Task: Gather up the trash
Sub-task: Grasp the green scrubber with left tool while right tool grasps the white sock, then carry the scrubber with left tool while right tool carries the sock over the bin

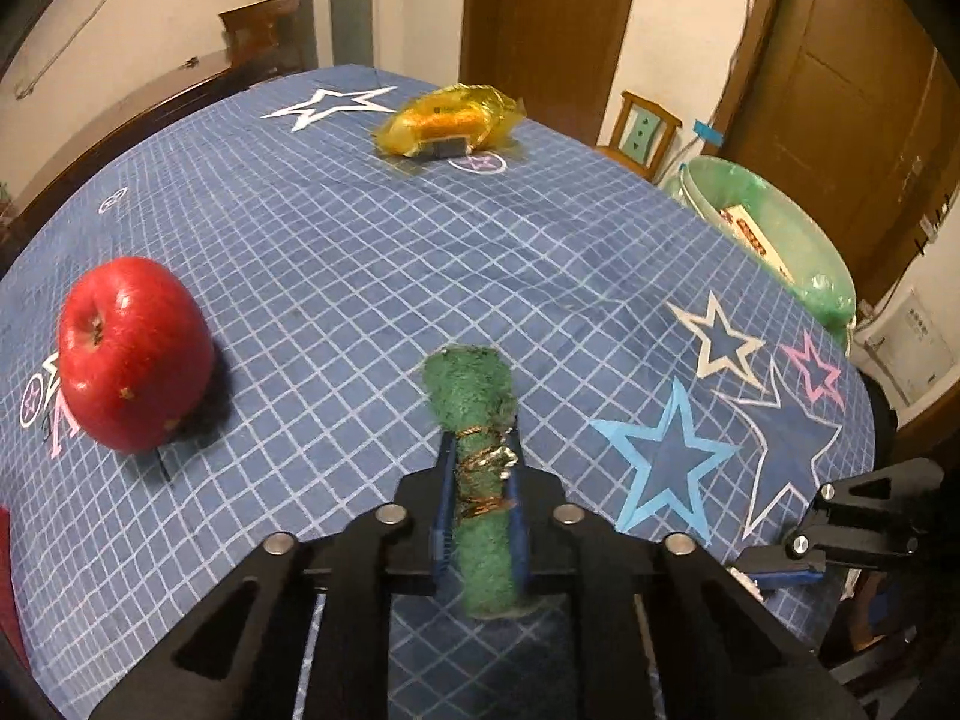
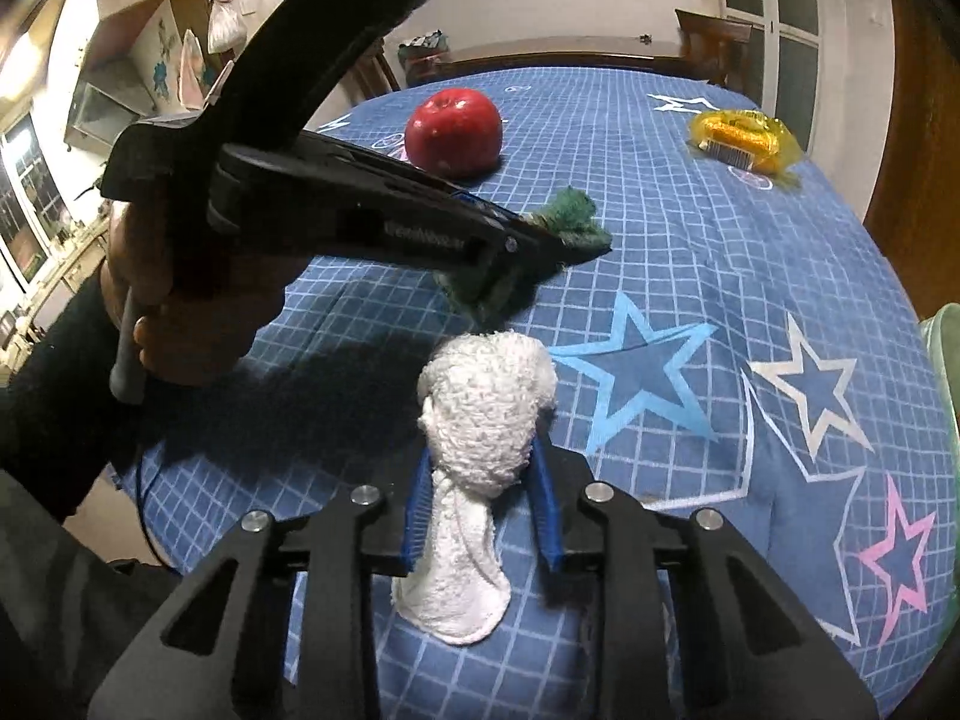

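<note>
The left gripper (image 1: pixel 480 480) has its fingers (image 1: pixel 445 480) squeezed tight on a green scrubby pad (image 1: pixel 474 396). The pad sticks out front and back, w/ a bit of gold string wound round the middle. It is up off the tabletop (image 1: pixel 360 276).

The right gripper (image 2: pixel 486 480) has its fingers (image 2: pixel 420 504) pinched on a white rag (image 2: pixel 483 414). The rag bulges out like a fluffy ball in front and hangs down below. It is also lifted up, I think.

The two grippers are near each other; in the right view the left one is just ahead, w/ the green pad poking out.

Farther out on the blue star cloth: a red apple (image 1: pixel 132 354) on the left side, and a yellow wrapper (image 1: pixel 450 120) w/ a barcode at the far end. They are well apart. Past the right edge of the tabletop is a bin w/ a green bag (image 1: pixel 774 228), and there is a box in it already.

Step now, my guess: both bits of trash are picked up, and they need to go to the bin. Next move calls for swinging both grippers right, over the bin, then opening the fingers so the stuff drops in. The wrapper looks like trash too, so prob. that is next. The apple, can't tell.
</note>
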A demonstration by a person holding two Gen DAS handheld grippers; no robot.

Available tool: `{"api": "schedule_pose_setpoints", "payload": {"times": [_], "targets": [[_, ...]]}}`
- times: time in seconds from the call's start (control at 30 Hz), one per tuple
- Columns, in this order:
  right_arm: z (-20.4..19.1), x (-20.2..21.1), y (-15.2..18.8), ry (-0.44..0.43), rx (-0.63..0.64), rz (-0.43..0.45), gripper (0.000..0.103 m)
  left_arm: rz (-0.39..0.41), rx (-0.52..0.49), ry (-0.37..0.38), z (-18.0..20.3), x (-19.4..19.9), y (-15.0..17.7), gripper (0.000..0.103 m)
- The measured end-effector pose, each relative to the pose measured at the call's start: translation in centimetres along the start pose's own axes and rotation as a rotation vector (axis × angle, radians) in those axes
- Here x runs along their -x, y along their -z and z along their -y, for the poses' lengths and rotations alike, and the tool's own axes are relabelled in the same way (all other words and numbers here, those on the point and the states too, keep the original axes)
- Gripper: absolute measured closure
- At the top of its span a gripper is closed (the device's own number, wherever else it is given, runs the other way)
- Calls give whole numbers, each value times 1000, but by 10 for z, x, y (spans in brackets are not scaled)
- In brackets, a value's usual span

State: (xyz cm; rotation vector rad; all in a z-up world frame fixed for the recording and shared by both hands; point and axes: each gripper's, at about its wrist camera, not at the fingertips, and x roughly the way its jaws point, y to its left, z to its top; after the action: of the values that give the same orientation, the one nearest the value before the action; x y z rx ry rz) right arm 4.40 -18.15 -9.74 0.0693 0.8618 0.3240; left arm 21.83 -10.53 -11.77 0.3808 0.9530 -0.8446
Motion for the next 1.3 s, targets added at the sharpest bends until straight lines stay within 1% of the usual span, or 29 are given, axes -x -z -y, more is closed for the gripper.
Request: {"api": "schedule_pose_setpoints", "payload": {"times": [0.07,0.13,0.2,0.23,0.27,0.3,0.33,0.4,0.53,0.63,0.7,0.8,0.93,1.0,1.07,1.2,1.3], "targets": [[4,6,2,5,-9,5,76,19,18,-41,-4,7,2,88],[9,14,2,18,-25,21,76,40,39,-53,-6,17,7,88],[14,22,-1,40,-46,47,76,70,53,-88,-6,31,12,88],[18,27,-4,57,-55,66,76,95,65,-150,-1,42,16,88],[21,32,-10,82,-62,95,76,116,67,-208,3,49,19,88],[23,37,-16,103,-67,122,76,136,67,-245,8,55,21,88],[24,40,-20,115,-71,144,76,167,75,-263,14,65,25,88],[27,49,-32,137,-86,206,76,206,110,-269,23,77,29,88],[24,62,-48,193,-66,313,76,295,165,-381,40,97,35,88],[18,71,-55,212,-37,381,76,328,240,-364,40,108,38,88],[13,72,-61,227,0,416,76,358,282,-400,42,114,39,88],[8,73,-66,236,26,453,76,389,329,-429,38,124,41,88],[4,69,-70,248,58,494,76,427,388,-509,35,139,42,88],[1,66,-71,261,72,499,76,442,404,-558,34,147,42,88],[0,64,-71,251,77,494,76,451,411,-583,33,153,42,88],[2,68,-69,256,89,500,76,460,409,-594,38,156,40,88],[8,75,-69,260,68,508,76,469,395,-601,42,152,35,88]]}}
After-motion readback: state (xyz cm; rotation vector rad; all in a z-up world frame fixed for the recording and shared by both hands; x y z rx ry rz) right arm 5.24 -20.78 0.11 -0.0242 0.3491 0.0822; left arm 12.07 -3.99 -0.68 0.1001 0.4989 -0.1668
